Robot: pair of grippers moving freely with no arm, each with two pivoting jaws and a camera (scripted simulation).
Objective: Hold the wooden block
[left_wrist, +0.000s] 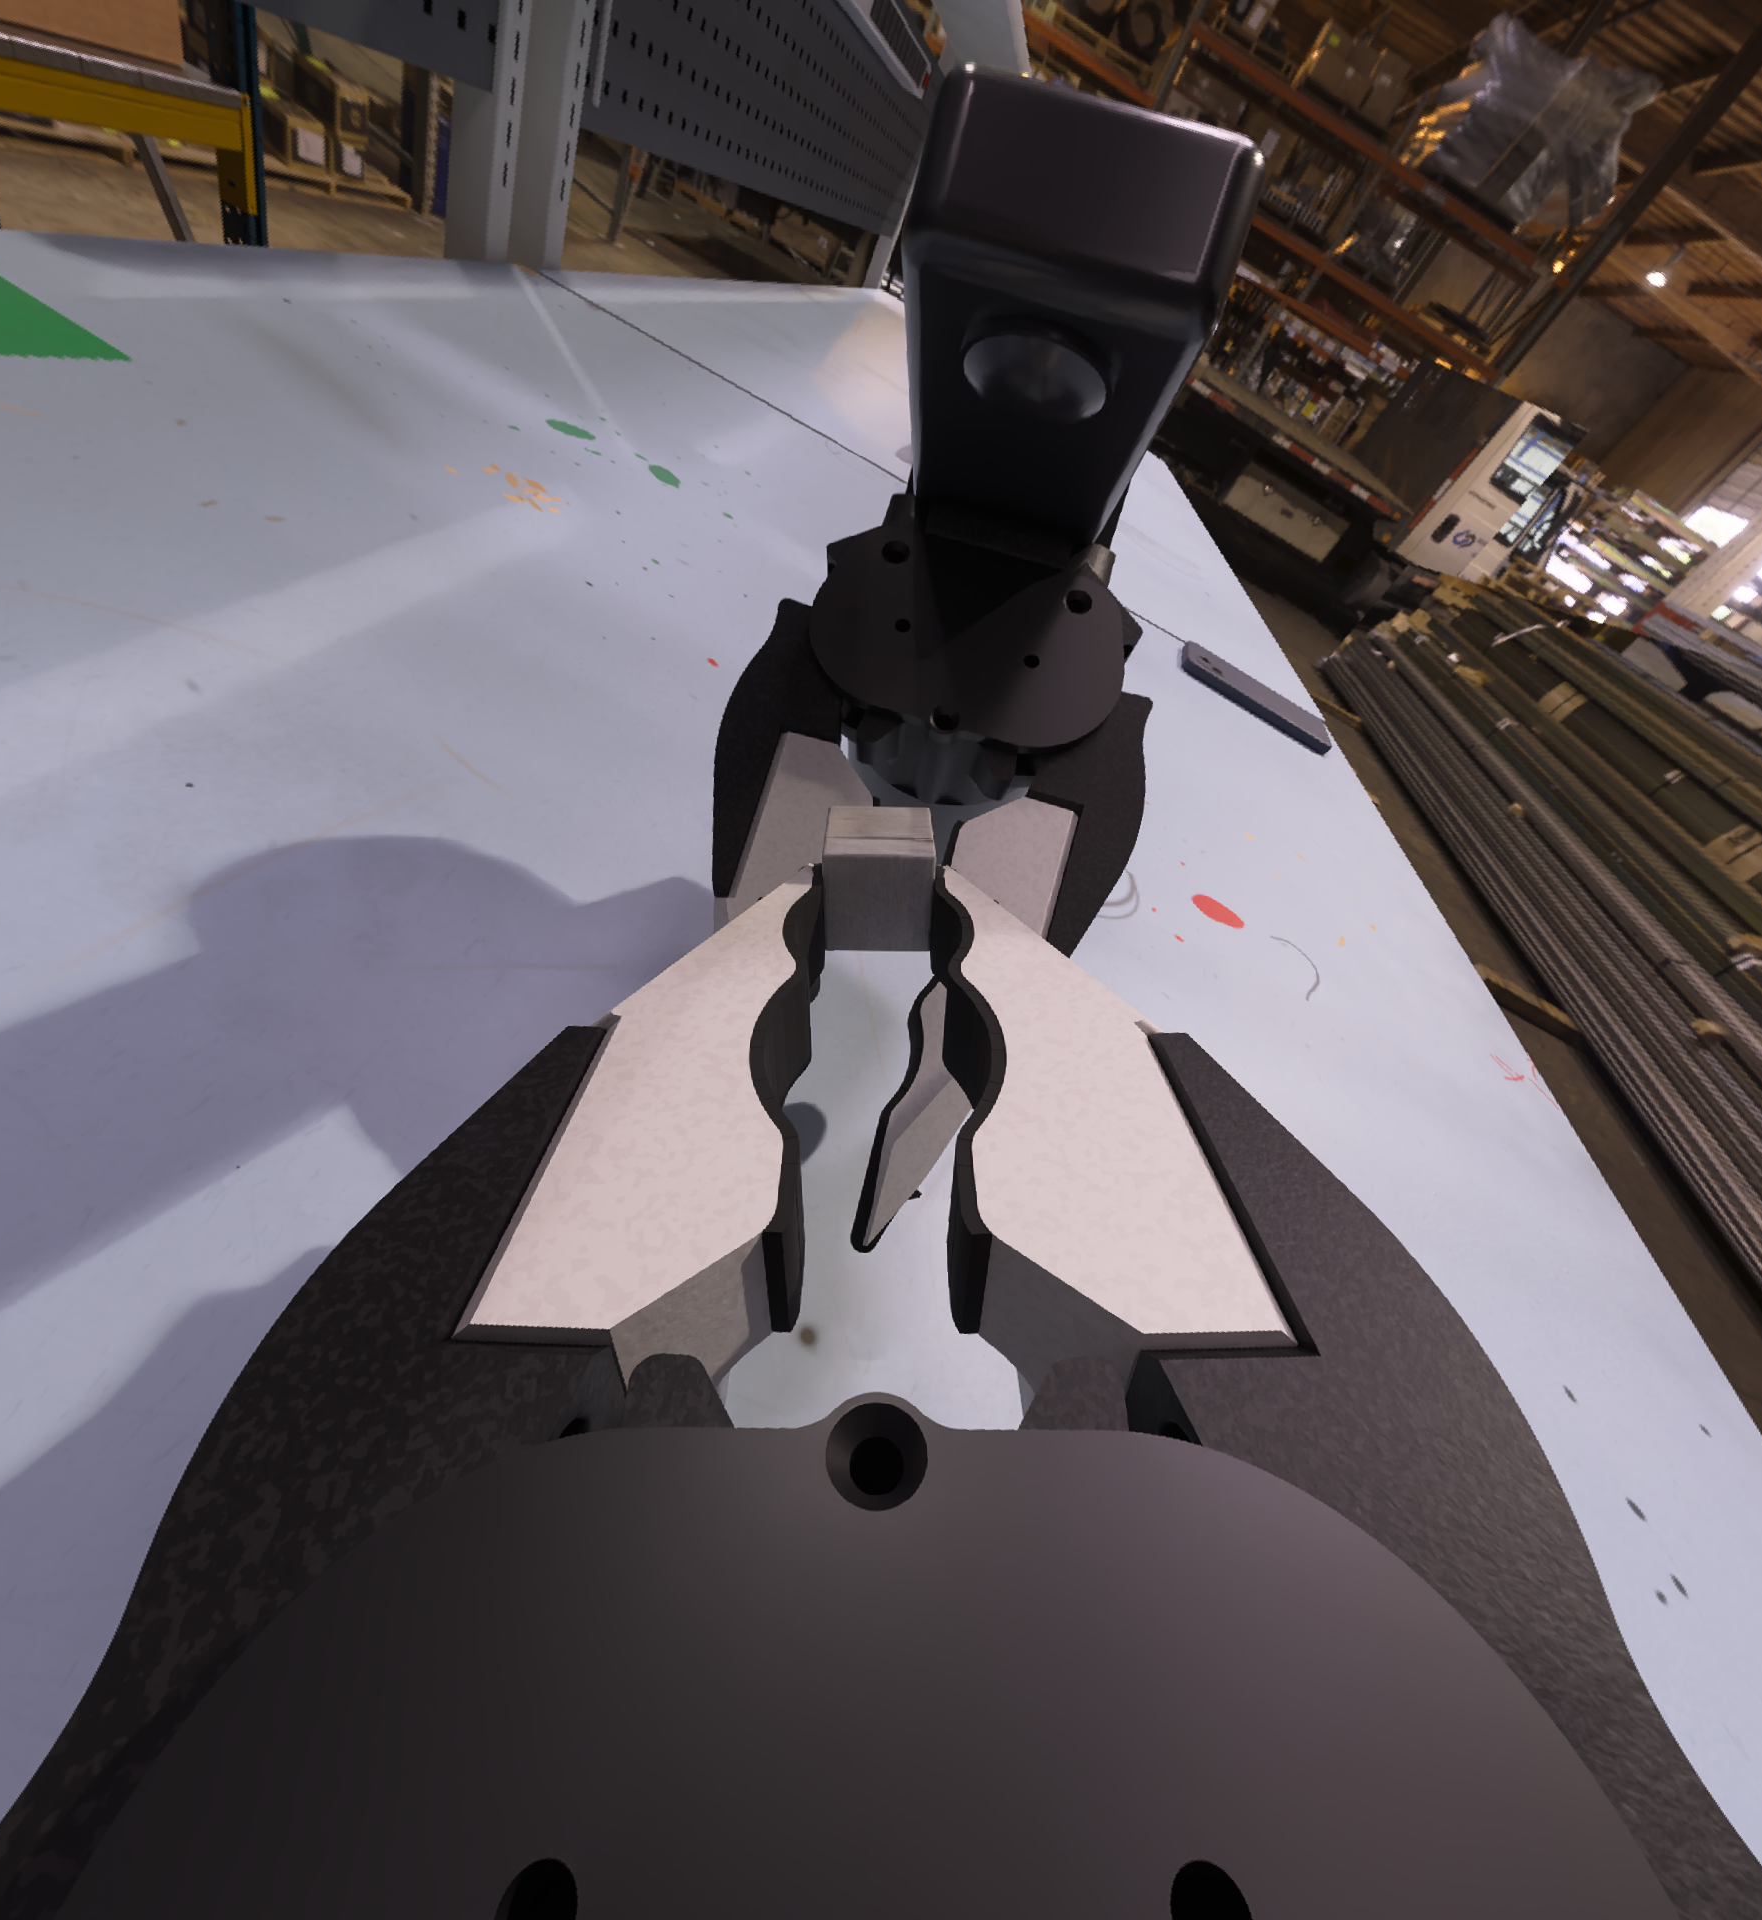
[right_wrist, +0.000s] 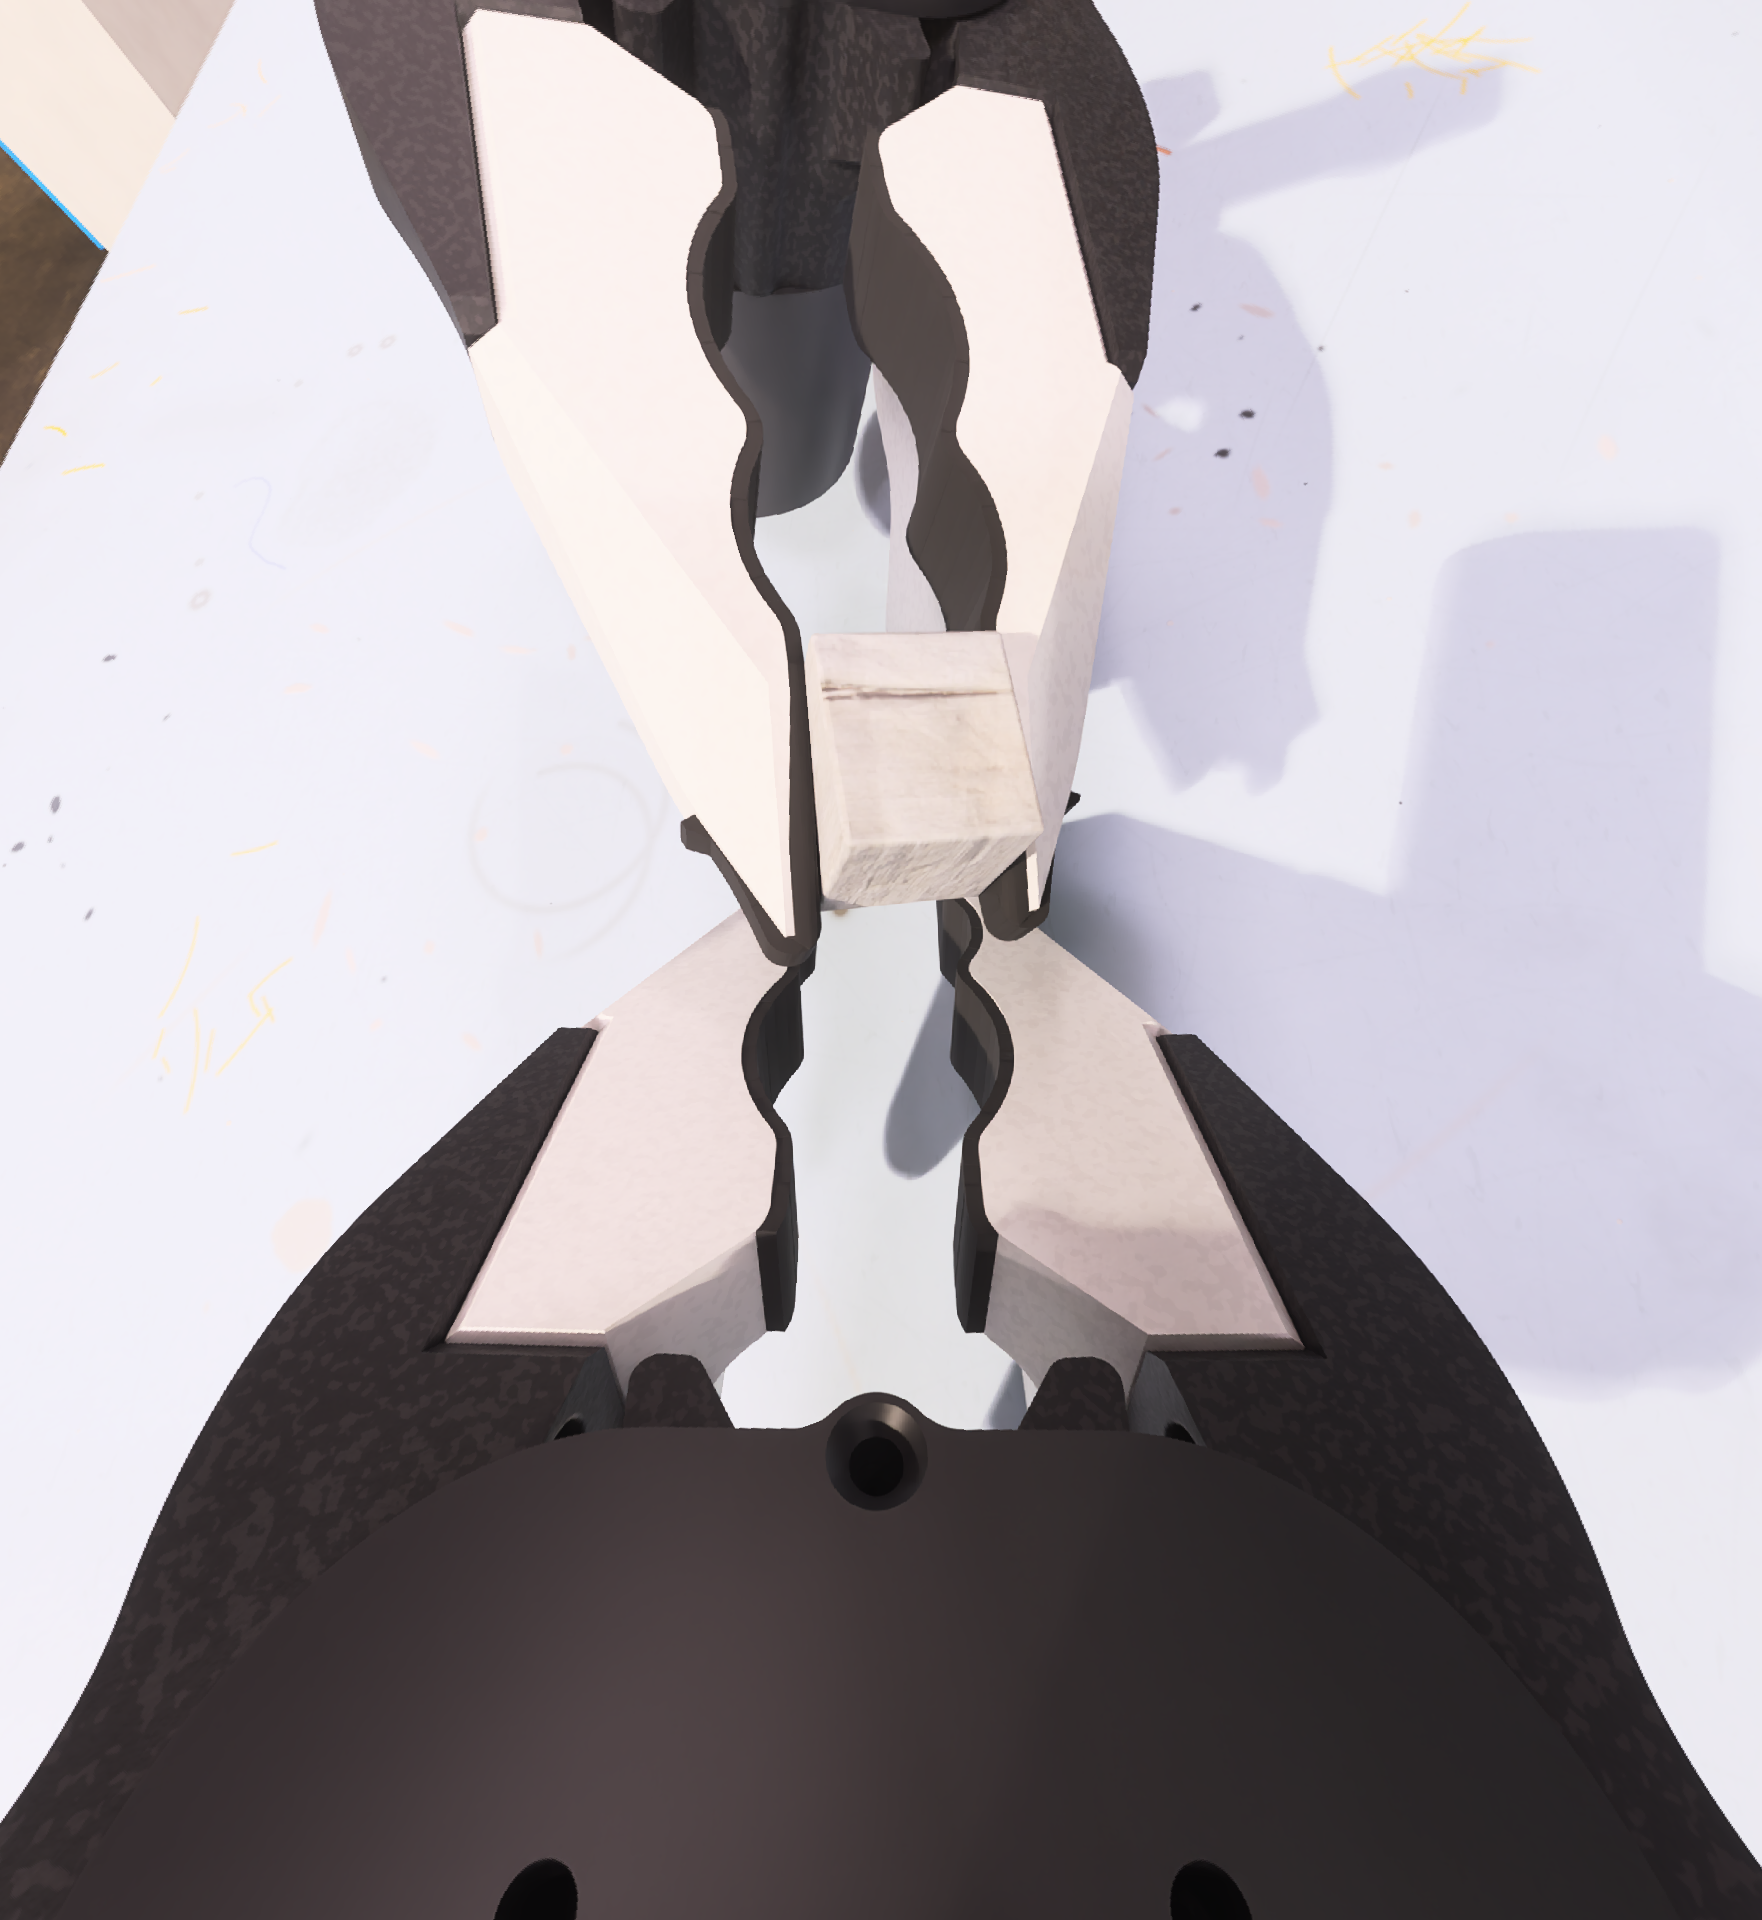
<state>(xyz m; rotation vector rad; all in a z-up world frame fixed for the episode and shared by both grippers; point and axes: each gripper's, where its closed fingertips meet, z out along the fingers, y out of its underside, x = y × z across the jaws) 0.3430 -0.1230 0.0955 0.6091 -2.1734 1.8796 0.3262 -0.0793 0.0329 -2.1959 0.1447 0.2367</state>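
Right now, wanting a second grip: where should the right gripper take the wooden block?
Probably the wooden block's near end, from straight ahead, with the right gripper rolled to pinch top and underside: the left gripper's fingers cover both flat side faces there.

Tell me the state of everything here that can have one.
Block: clamped between the left gripper's fingertips.
Left gripper: shut on block.
Right gripper: jaws apart, tips just short of block, gripping nothing.
Phone: flat on table.
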